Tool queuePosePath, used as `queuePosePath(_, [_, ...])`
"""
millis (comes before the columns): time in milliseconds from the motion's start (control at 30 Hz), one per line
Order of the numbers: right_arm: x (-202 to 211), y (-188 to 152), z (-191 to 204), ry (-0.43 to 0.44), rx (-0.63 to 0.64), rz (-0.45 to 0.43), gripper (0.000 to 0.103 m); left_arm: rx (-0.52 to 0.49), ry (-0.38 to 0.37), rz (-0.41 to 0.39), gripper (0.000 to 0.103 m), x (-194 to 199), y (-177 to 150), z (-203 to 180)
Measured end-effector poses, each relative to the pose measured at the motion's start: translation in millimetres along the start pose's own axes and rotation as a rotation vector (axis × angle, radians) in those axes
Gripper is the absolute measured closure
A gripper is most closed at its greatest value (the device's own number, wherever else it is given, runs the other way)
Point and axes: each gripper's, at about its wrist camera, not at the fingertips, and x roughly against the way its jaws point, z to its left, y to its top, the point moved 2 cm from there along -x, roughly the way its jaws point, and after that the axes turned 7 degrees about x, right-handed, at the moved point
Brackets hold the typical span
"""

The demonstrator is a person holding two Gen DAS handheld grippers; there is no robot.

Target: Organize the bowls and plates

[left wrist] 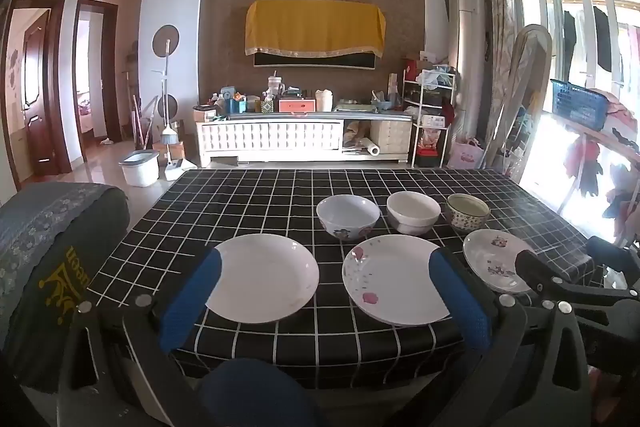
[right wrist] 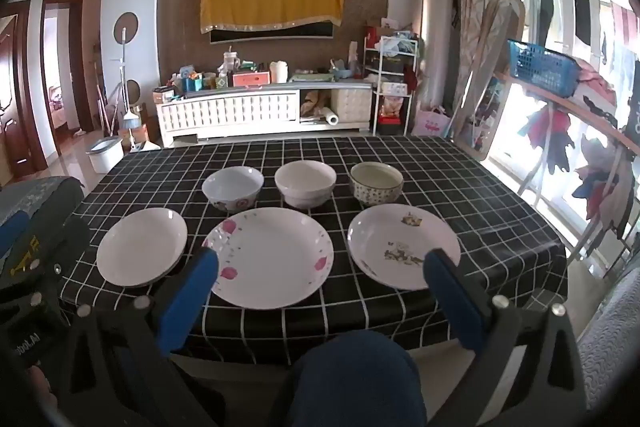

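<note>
Three plates lie in a row near the table's front edge: a plain white plate [left wrist: 262,277] [right wrist: 142,247], a pink-flowered plate [left wrist: 394,279] [right wrist: 272,257] and a plate with a small motif [left wrist: 494,263] [right wrist: 402,245]. Behind them stand three bowls: a flowered bowl [left wrist: 347,215] [right wrist: 233,187], a plain white bowl [left wrist: 413,211] [right wrist: 306,183] and a speckled bowl [left wrist: 467,211] [right wrist: 376,183]. My left gripper [left wrist: 325,263] is open and empty, held before the front edge. My right gripper [right wrist: 322,259] is open and empty too, also short of the plates.
The table [left wrist: 240,203] has a black checked cloth. A grey covered sofa arm [left wrist: 48,223] is at the left. A drying rack with clothes and a blue basket [right wrist: 540,67] stands at the right. A TV cabinet [left wrist: 304,135] is behind the table.
</note>
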Motion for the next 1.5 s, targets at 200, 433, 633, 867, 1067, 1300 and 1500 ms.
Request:
queuePosePath(200, [2, -1, 0, 0.006, 0.000, -0.012, 0.000, -0.006, 0.003, 0.005, 0.000, -1, 0, -6])
queuePosePath(433, [4, 1, 3, 0.022, -0.004, -0.019, 0.000, 0.010, 0.004, 0.016, 0.000, -3, -1, 2])
queuePosePath(633, [4, 2, 2, 0.038, -0.012, -0.015, 0.000, 0.007, 0.000, 0.019, 0.000, -8, -4, 3])
queuePosePath(867, [6, 2, 2, 0.035, -0.010, -0.016, 0.000, 0.005, 0.002, 0.014, 0.000, -5, -5, 3])
queuePosePath(1067, [9, 3, 4, 0.030, -0.004, -0.017, 0.000, 0.004, 0.003, 0.015, 0.000, -3, -4, 3])
queuePosePath(1300, [10, 3, 4, 0.032, -0.004, -0.010, 0.000, 0.002, 0.007, 0.017, 0.000, -1, -5, 5])
queuePosePath(1500, [7, 2, 5, 0.038, -0.005, -0.003, 0.000, -0.001, 0.013, 0.023, 0.000, -1, -5, 4])
